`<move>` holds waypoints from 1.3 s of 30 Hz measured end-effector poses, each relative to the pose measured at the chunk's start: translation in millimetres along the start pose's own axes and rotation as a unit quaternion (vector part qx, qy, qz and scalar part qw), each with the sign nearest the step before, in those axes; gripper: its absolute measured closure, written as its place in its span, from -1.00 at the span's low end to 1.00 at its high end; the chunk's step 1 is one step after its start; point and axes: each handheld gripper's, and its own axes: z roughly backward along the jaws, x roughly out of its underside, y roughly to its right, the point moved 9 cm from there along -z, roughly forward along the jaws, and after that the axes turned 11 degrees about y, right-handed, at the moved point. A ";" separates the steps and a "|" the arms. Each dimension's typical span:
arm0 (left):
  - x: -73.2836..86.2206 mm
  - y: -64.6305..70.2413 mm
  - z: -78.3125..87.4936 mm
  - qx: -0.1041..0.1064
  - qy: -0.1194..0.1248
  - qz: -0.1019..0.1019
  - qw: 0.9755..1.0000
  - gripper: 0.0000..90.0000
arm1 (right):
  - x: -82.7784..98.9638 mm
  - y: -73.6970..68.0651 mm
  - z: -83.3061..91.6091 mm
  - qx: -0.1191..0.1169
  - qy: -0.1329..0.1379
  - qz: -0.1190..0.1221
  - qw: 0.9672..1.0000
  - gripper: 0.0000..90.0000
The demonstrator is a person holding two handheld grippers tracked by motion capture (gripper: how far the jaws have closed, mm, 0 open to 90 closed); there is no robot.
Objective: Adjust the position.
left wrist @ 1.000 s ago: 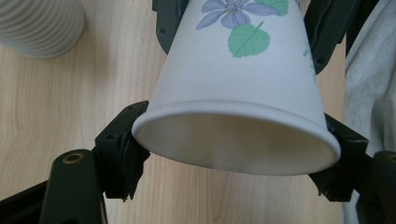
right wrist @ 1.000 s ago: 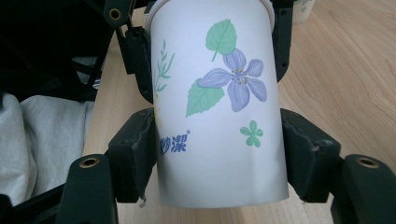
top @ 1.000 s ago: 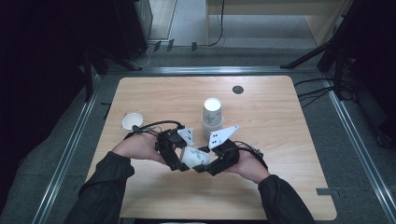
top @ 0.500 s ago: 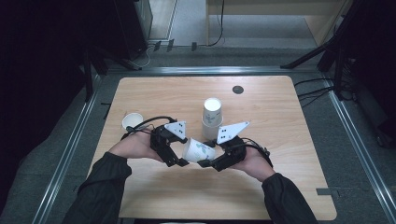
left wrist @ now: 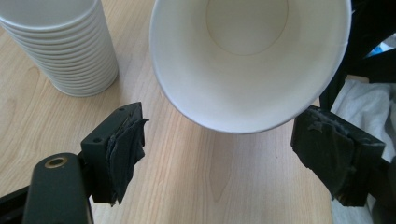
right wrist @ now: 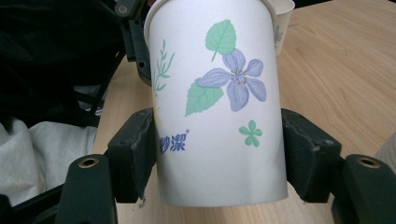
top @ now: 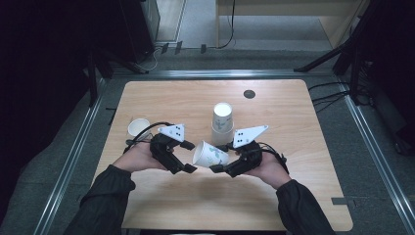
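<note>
A white paper cup with a flower print [top: 210,154] lies sideways in the air over the table's front middle. My right gripper [top: 219,157] is shut on its lower wall, pads pressing both sides [right wrist: 217,158]. In the right gripper view the cup [right wrist: 215,107] points its mouth away. My left gripper [top: 188,156] stands open just left of the cup; its jaws have just been opening. In the left gripper view the cup's mouth [left wrist: 247,60] faces me ahead of the pads [left wrist: 123,154], with nothing between them. A stack of paper cups [top: 222,122] stands upright behind.
A single cup [top: 139,128] stands near the left edge of the wooden table [top: 293,196]. A small black disc [top: 249,94] lies at the back. The stack [left wrist: 65,46] is close to the left gripper's far side. Dark floor and metal rails surround the table.
The left gripper has opened and drawn back to the left, away from the cup. The cup stays in the right gripper, which has shifted slightly right.
</note>
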 end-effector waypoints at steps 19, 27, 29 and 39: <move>-4.2 3.8 -7.0 0.004 0.076 0.046 0.996 -0.56 | 1.4 2.0 -0.9 -0.011 0.005 -0.009 1.000 -0.26; -10.3 4.1 -8.4 0.016 0.099 0.055 0.993 -0.55 | 2.7 1.5 -3.1 -0.019 0.007 -0.013 1.000 -0.26; -11.3 4.7 -9.1 0.020 0.102 0.058 0.993 -0.55 | 2.7 1.4 -3.8 -0.019 0.008 -0.016 1.000 -0.26; -14.1 6.0 -12.3 0.023 0.110 0.058 0.992 -0.58 | 3.5 -0.4 -6.7 -0.028 0.009 -0.021 0.999 -0.26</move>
